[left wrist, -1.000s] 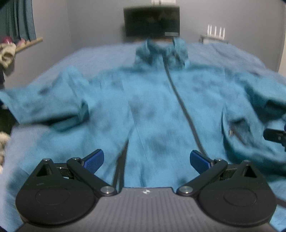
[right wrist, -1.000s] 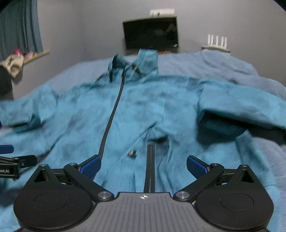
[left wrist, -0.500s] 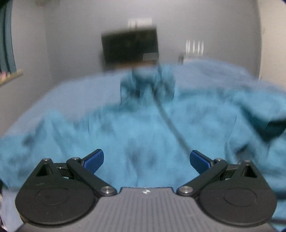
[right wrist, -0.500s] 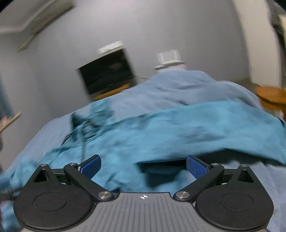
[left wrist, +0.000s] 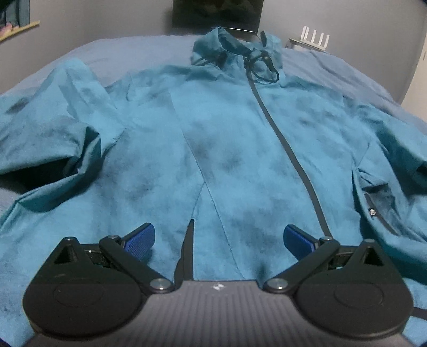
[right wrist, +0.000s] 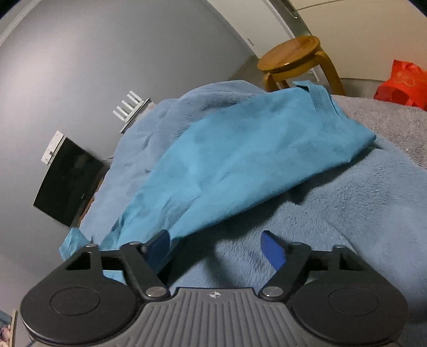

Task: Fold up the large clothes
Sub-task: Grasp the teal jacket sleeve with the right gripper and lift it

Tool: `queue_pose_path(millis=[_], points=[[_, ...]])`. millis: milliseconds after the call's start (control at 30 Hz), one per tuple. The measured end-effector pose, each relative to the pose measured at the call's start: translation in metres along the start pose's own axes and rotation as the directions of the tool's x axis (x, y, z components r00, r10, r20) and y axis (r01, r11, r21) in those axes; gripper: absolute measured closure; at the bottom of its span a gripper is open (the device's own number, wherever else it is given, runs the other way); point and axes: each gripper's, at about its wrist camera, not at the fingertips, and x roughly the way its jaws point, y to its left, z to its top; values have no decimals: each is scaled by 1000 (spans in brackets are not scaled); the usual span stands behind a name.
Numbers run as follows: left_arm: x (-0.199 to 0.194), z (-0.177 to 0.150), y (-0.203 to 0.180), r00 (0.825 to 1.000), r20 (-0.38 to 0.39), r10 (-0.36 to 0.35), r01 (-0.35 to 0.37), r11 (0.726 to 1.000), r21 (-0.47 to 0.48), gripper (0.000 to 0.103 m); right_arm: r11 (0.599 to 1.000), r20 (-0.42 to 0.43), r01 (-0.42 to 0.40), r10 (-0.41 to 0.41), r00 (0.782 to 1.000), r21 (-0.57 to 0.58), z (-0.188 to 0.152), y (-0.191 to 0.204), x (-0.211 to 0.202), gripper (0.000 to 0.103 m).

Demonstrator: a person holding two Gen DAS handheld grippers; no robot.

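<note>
Two views split the scene for us. From the left wrist we see the whole teal jacket [left wrist: 229, 149] spread front-up on the blue bedcover [left wrist: 128, 50], its collar toward the dark screen [left wrist: 216, 13] at the far wall, a dark zip [left wrist: 291, 157] running down the chest and a small pocket zip pull [left wrist: 372, 212] on one side. The right wrist view shows none of that front: we see only one long sleeve [right wrist: 240, 157] lying across fluffy, fleecy bedding, with a round wooden stool [right wrist: 296, 57] and a red bag [right wrist: 403, 85] beyond the bed, both missing from the other view. The jacket cloth looks thin, matte and creased, mottled with darker patches. Our left gripper [left wrist: 217, 237] hovers over the hem with its blue ribbed pads spread wide, holding nothing. Our right gripper [right wrist: 216, 247] is likewise spread apart, one pad just beside the sleeve's lower edge, the other over bare fleece.
</note>
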Motion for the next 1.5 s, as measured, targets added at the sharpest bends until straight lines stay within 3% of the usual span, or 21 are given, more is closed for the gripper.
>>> queue_pose_path(millis=[67, 200, 400, 467, 533, 600, 700, 800, 933, 1067, 1200, 1400, 1500], points=[[-1, 0, 3, 1000, -3, -13, 13, 1000, -11, 0, 1000, 15, 6, -6, 1000, 30, 3, -4, 11, 36], [-4, 6, 14, 1000, -7, -21, 20, 1000, -24, 0, 994, 90, 3, -13, 996, 109, 24, -20, 30, 38], [-1, 7, 20, 999, -3, -39, 39, 998, -53, 0, 978, 190, 58, -96, 977, 200, 52, -39, 69, 48], [1, 9, 24, 999, -4, -41, 40, 997, -72, 0, 968, 229, 60, -117, 966, 242, 61, -45, 71, 61], [4, 10, 25, 999, -10, -42, 41, 996, -82, 0, 959, 259, 15, -91, 962, 283, 72, -48, 71, 88], [6, 10, 26, 999, -14, -47, 46, 995, -83, 0, 972, 289, -26, -43, 956, 232, 85, -35, 65, 95], [5, 10, 25, 998, -7, -56, 56, 996, -75, 0, 999, 332, -35, 20, 943, 39, 102, 10, 51, 98], [3, 9, 25, 998, 7, -61, 62, 996, -72, 0, 983, 363, -83, 139, 921, -165, 110, 70, 34, 98], [3, 8, 26, 998, 11, -70, 70, 995, -76, 0, 894, 347, -155, 316, 883, -421, 101, 159, 13, 99], [4, 7, 29, 997, 13, -81, 81, 993, -86, 0, 746, 256, -248, 489, 834, -618, 65, 248, -1, 99], [5, 7, 33, 996, 18, -91, 92, 990, -102, 0, 586, 92, -355, 596, 797, -728, 13, 316, 5, 99], [4, 8, 37, 994, 47, -100, 104, 988, -110, 0, 429, -138, -470, 609, 781, -771, -83, 368, 43, 99], [6, 7, 41, 993, 50, -103, 109, 986, -130, 0, 402, -268, -535, 554, 788, -743, -136, 369, 73, 99]])
